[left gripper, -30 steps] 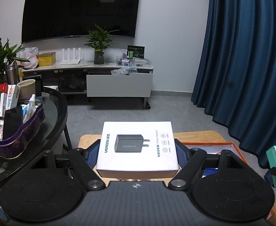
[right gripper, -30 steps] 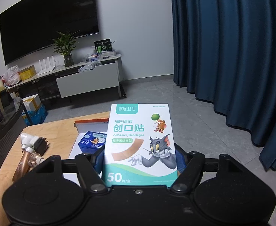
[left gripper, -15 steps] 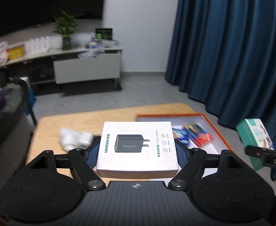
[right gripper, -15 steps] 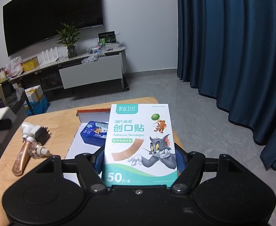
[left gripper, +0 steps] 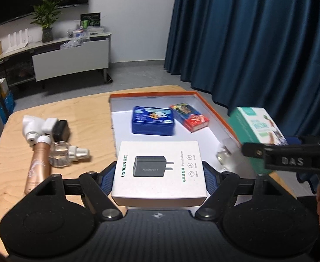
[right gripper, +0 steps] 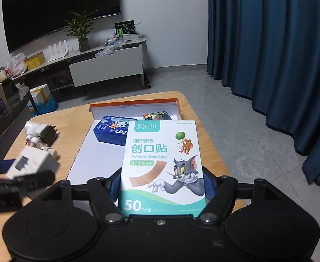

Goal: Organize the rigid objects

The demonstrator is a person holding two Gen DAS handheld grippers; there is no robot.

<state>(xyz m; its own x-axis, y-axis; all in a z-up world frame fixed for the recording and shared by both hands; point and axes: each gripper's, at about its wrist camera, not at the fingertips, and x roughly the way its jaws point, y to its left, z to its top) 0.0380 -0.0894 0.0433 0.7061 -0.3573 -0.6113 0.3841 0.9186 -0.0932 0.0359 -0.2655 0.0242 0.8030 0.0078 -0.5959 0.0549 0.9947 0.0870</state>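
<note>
The left hand-held gripper (left gripper: 159, 170) is clamped on a white charger box (left gripper: 159, 168), its blue pads pressing the box's 2 sides, the box held flat and facing up. A second ago this gripper looked out across the room toward a television wall, with only the near edge of the bench below it. It has since swung right and dipped, so the box now hangs over the near left part of an open orange-rimmed tray (left gripper: 212, 111) lying on the wooden bench (left gripper: 90, 113).

The right hand-held gripper (right gripper: 162, 183) is clamped on a box of adhesive bandages (right gripper: 163, 163), held face up above the near right side of the same tray. It has barely shifted in that time.

Inside the tray, toward the far end, lie a blue tin (left gripper: 153, 120) and, just right of it, a small colourful box (left gripper: 189, 116). A small clear object (left gripper: 224, 155) sits by the tray's right wall; what it is cannot be told.

On the bench left of the tray, a white pipe fitting (left gripper: 32, 126), a dark block (left gripper: 60, 128), a copper-coloured bottle (left gripper: 38, 167) and a clear bottle (left gripper: 66, 156) are clustered together.

Both boxes appear ready to be lowered onto the tray's bare white floor, near the tin.
</note>
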